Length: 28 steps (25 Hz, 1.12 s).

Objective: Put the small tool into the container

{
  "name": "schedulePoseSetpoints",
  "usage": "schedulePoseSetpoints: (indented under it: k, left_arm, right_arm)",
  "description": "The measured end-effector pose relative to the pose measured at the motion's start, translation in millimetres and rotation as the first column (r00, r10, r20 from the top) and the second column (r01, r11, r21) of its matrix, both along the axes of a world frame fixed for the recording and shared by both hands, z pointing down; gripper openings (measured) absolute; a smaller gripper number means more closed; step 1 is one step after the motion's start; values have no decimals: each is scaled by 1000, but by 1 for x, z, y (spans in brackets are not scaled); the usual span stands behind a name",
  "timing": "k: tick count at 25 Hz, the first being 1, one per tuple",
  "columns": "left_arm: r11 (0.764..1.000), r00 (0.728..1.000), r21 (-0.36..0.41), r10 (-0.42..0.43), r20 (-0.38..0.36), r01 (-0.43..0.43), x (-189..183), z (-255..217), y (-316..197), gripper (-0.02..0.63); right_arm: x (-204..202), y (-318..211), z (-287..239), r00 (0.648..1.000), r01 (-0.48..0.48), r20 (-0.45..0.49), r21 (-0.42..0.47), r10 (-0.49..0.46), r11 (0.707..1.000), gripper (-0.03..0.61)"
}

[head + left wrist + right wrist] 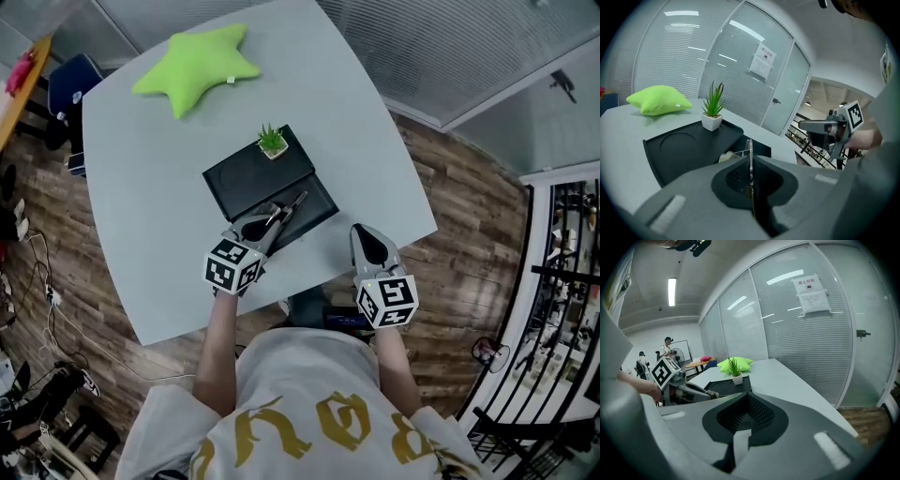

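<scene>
A thin metal tool point(290, 207) is clamped in my left gripper point(266, 225), which is shut on it; its tip pokes out over the lower part of the black container point(314, 203). In the left gripper view the tool point(749, 152) stands edge-on between the closed jaws of the left gripper point(750, 165), with the black container point(689, 147) just beyond. My right gripper point(367, 236) hovers over the table's near edge, right of the container, shut with nothing in it. The right gripper point(746, 399) looks towards the container point(726, 386).
A small potted plant point(272, 142) stands on the container's far corner. A green star-shaped cushion point(200, 62) lies at the back of the grey table point(141, 187). The table's edge runs close on the right, with wooden floor point(459, 234) beyond.
</scene>
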State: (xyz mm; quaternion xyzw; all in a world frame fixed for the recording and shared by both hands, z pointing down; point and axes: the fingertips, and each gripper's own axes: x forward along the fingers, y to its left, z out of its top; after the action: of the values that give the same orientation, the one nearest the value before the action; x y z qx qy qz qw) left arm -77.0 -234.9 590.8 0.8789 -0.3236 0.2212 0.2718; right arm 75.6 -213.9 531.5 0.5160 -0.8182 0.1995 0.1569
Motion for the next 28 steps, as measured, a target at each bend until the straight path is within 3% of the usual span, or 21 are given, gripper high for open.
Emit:
schedulePoseSetpoints:
  k: [13, 21, 28]
  left_arm:
    - [991, 994, -110, 82, 66, -74, 17, 35, -8, 3]
    - [981, 970, -153, 145, 197, -116, 20, 56, -17, 3]
    - [982, 968, -168, 125, 218, -88, 18, 62, -24, 25]
  right_arm:
    - [3, -18, 24, 1000, 19, 3, -57, -19, 998, 23]
    - [1, -23, 32, 1000, 30, 2, -76, -30, 997, 23]
    - [9, -23, 49, 1000, 2, -24, -122, -5, 993, 23]
